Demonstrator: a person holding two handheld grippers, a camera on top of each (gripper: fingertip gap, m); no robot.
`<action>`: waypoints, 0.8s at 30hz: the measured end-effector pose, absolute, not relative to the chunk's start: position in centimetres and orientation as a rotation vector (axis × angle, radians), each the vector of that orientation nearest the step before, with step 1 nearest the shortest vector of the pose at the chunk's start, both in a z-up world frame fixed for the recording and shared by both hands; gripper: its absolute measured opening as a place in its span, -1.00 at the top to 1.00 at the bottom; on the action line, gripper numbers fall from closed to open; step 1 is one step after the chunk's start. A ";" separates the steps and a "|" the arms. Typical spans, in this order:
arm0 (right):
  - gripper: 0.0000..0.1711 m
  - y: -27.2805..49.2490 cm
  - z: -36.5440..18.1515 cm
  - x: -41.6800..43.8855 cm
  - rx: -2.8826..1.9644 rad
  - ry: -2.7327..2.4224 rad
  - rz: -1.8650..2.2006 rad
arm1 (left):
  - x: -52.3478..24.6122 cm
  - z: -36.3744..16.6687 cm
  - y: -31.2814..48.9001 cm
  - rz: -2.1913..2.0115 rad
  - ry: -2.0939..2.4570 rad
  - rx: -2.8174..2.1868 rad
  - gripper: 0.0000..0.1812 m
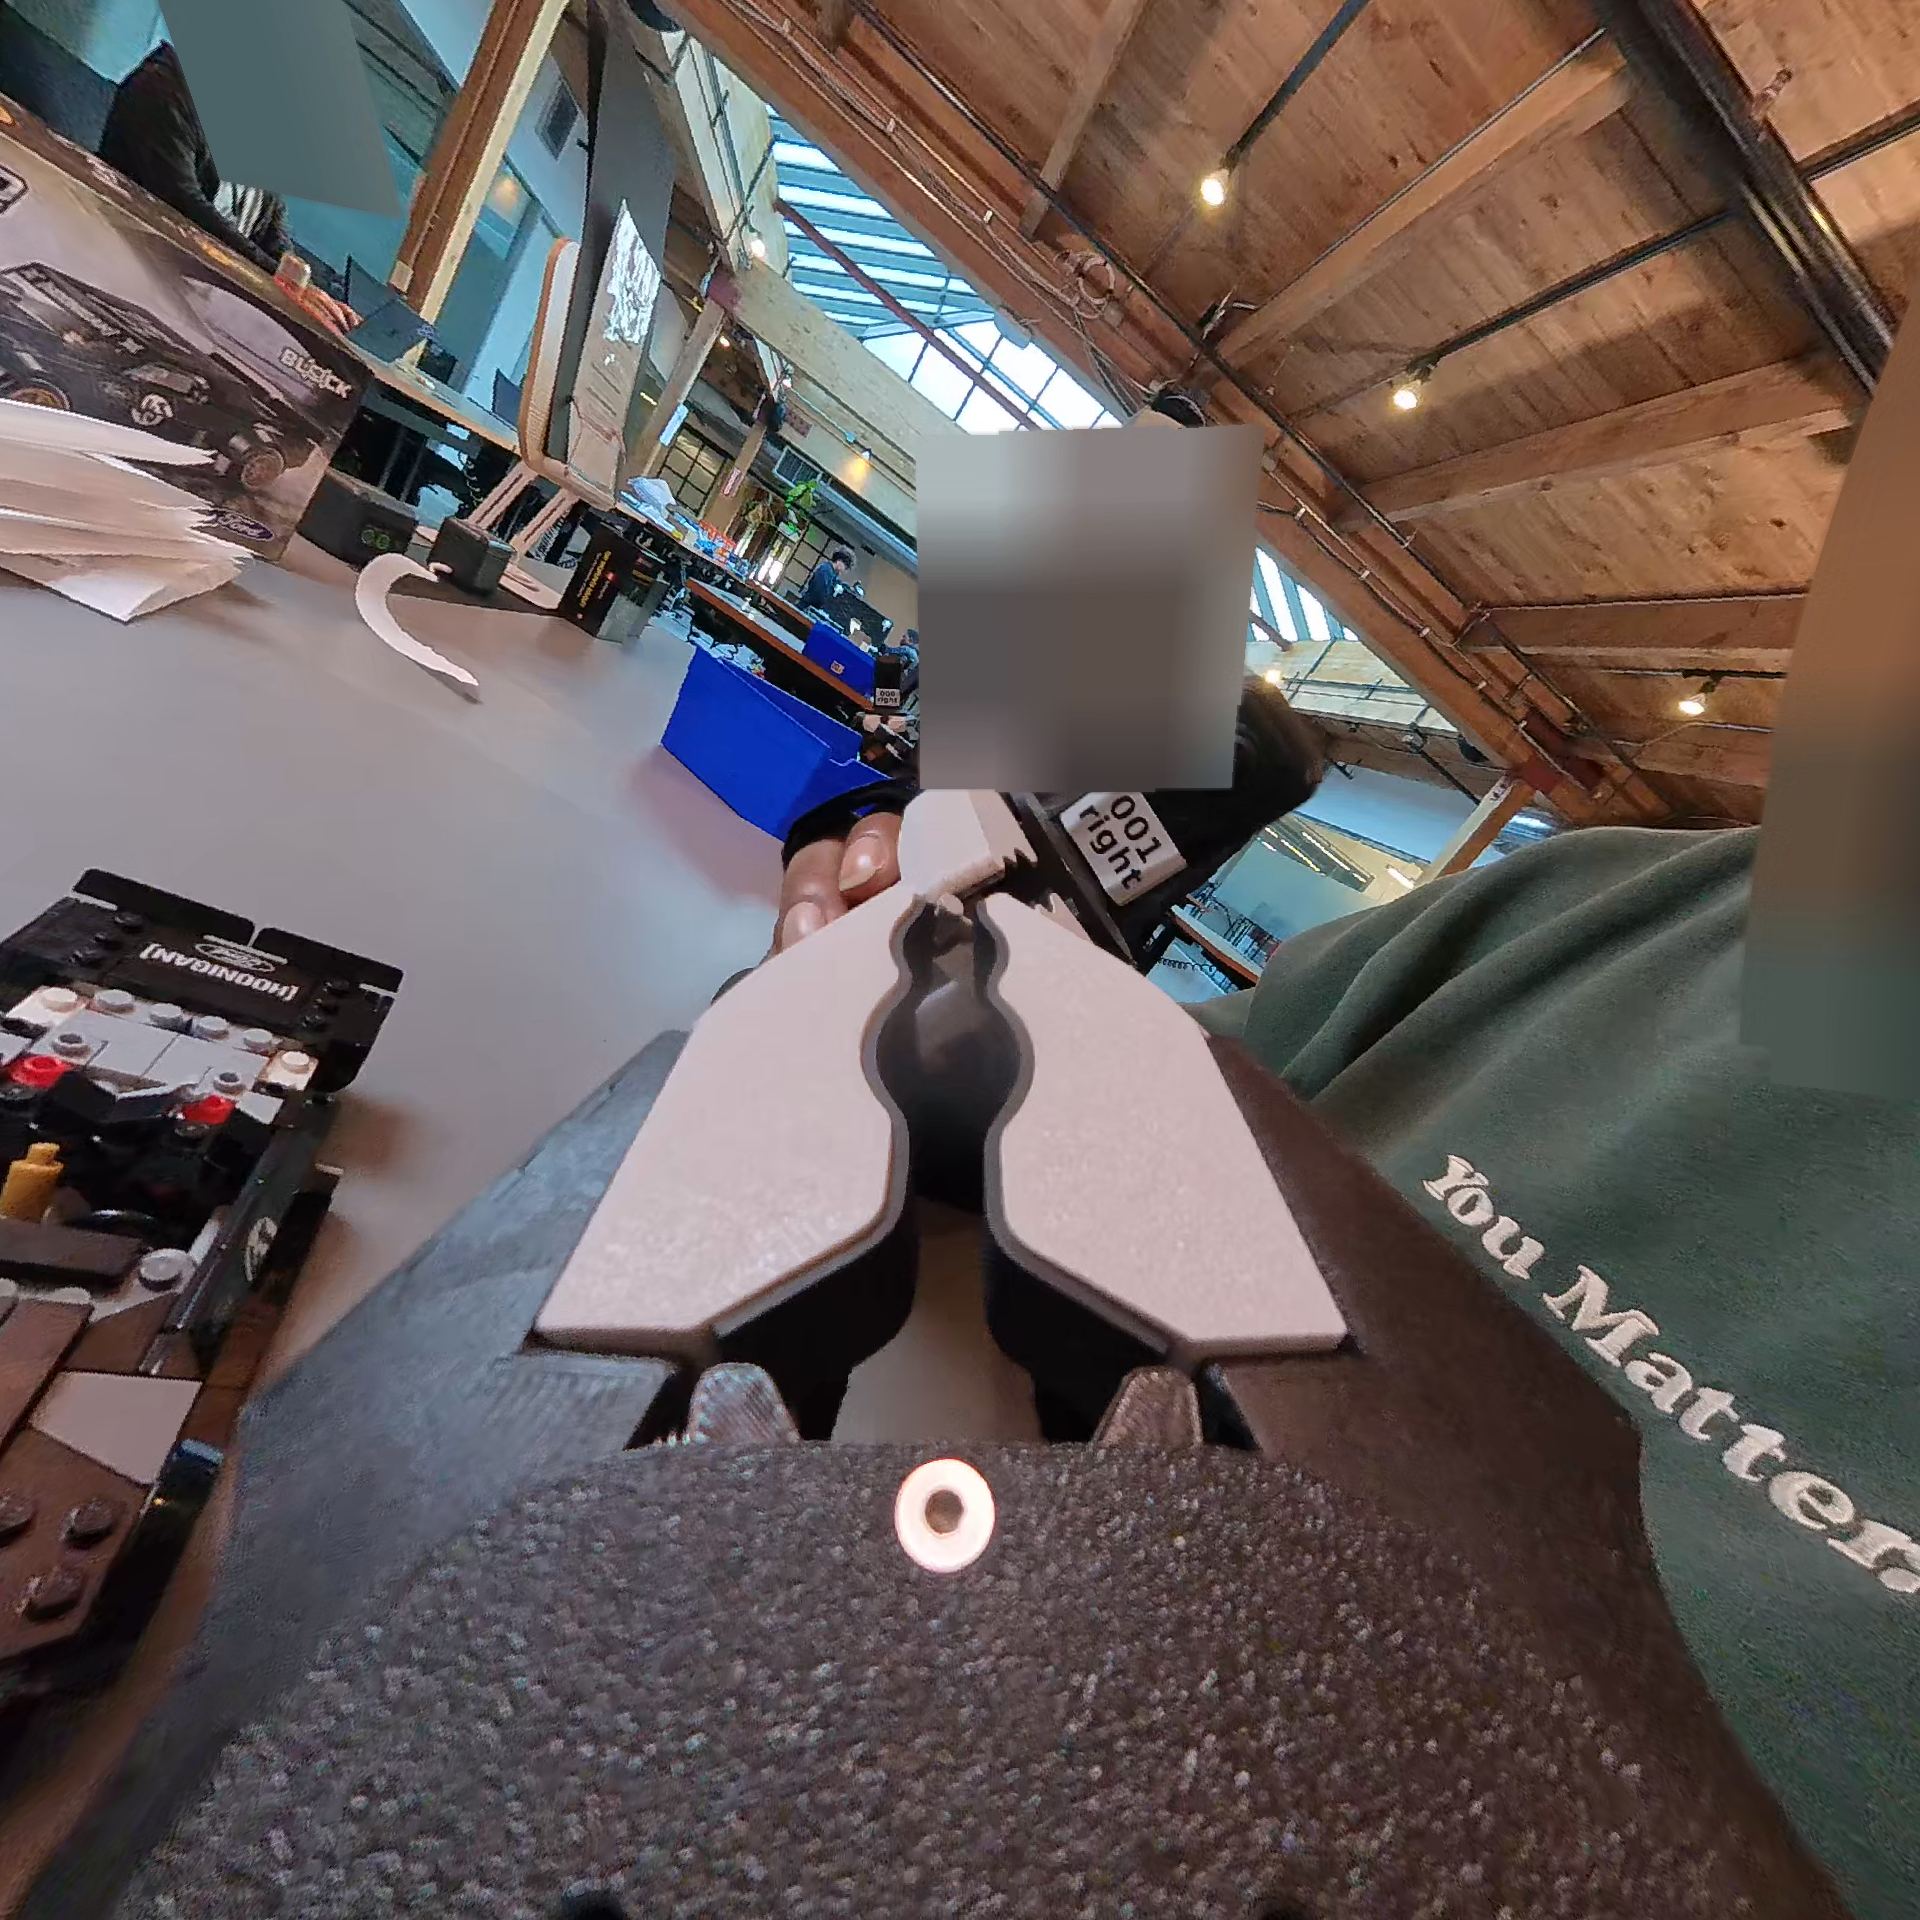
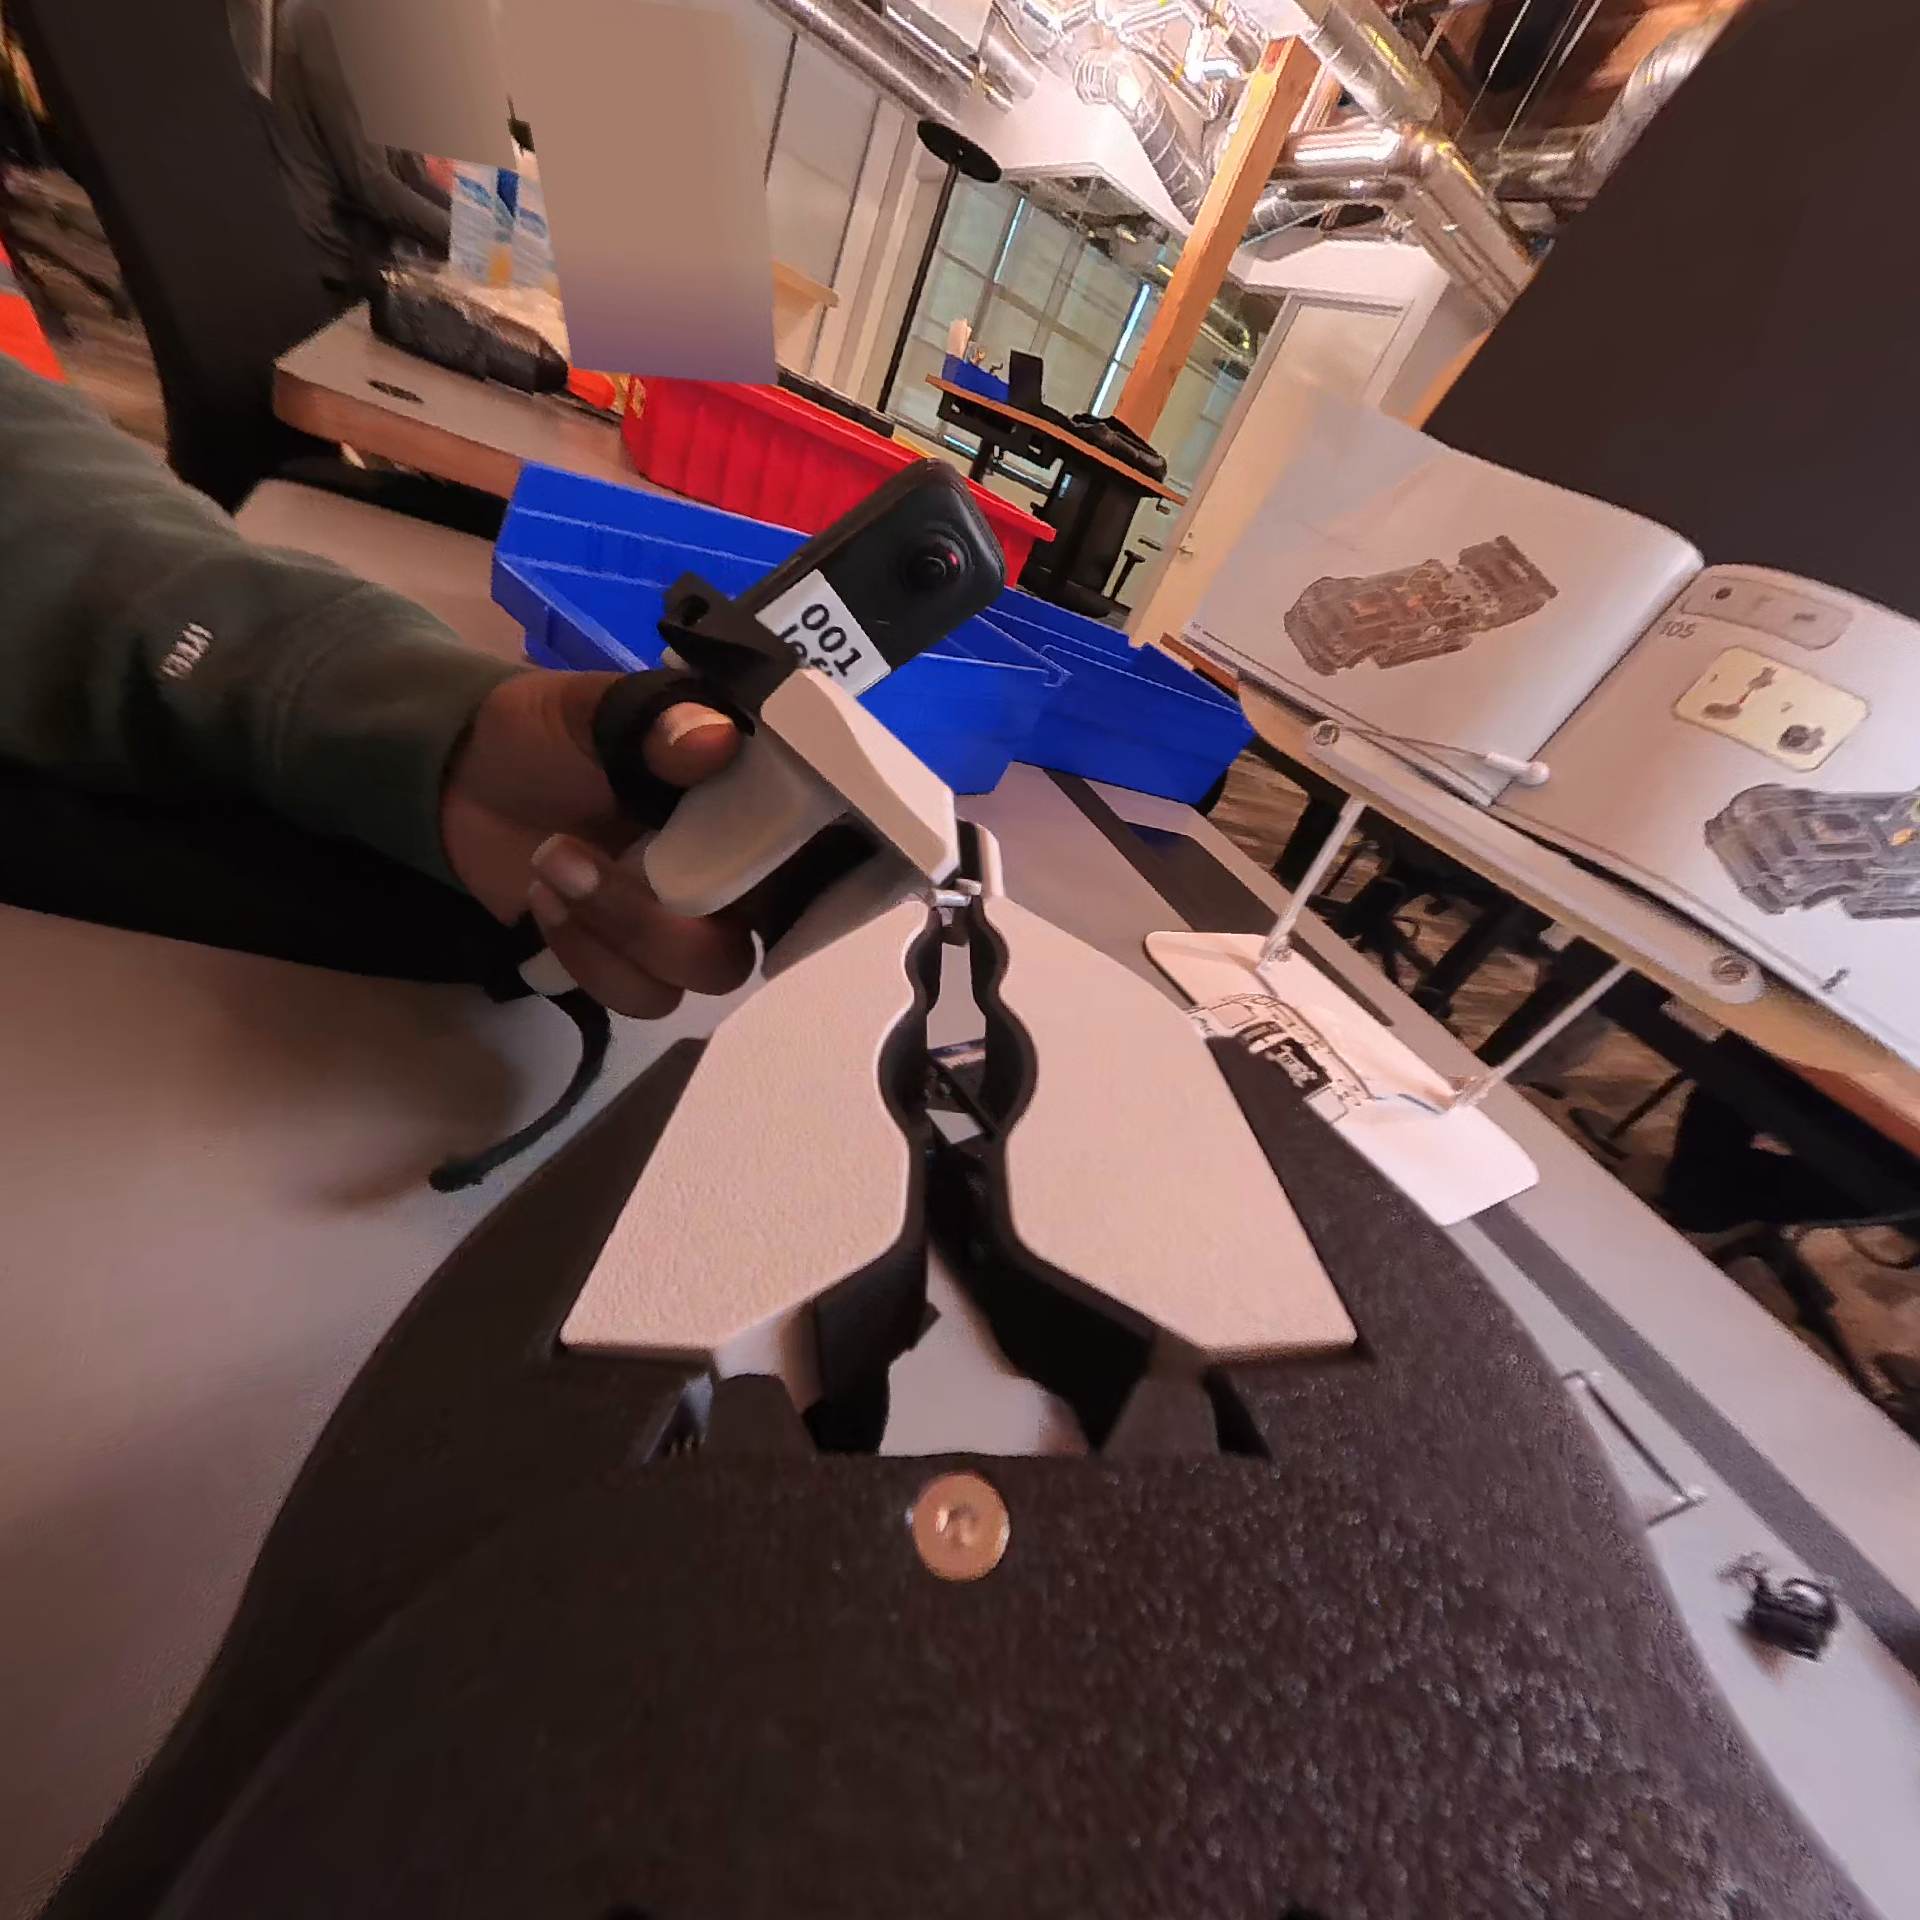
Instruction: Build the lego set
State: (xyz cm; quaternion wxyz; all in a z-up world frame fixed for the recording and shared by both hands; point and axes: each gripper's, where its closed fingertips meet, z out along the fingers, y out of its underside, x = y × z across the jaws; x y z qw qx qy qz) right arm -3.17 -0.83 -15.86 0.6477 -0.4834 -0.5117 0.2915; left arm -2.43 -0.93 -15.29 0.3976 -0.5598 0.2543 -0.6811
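My left gripper [image 1: 948,912] is raised above the grey table, its jaws nearly closed on a small light-grey lego piece [image 1: 950,905] at the tips. My right gripper [image 2: 956,906] meets it tip to tip, its jaws also closed around the same small piece [image 2: 957,891]. Which gripper bears the piece I cannot tell. The right gripper also shows in the left wrist view [image 1: 971,871], and the left gripper in the right wrist view [image 2: 951,847], held by a hand. The partly built black lego car [image 1: 156,1091] lies on the table at the left.
The set's box [image 1: 156,353] and white bags [image 1: 104,499] stand at the back left. Blue bins [image 2: 935,675] and a red bin [image 2: 810,457] are behind. The open instruction booklet [image 2: 1558,644] sits on a stand at the right. A small black piece [image 2: 1787,1616] lies on the table. Less than 4 cm separates the two grippers' tips. The partly built black lego car [image 1: 156,1091] is about 15 cm from both grippers' fingertips.
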 end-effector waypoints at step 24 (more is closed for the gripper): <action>0.92 -0.2 -16.7 -3.4 -1.132 -1.182 0.556 | -2.5 -16.1 0.2 -1.720 0.553 -1.506 0.97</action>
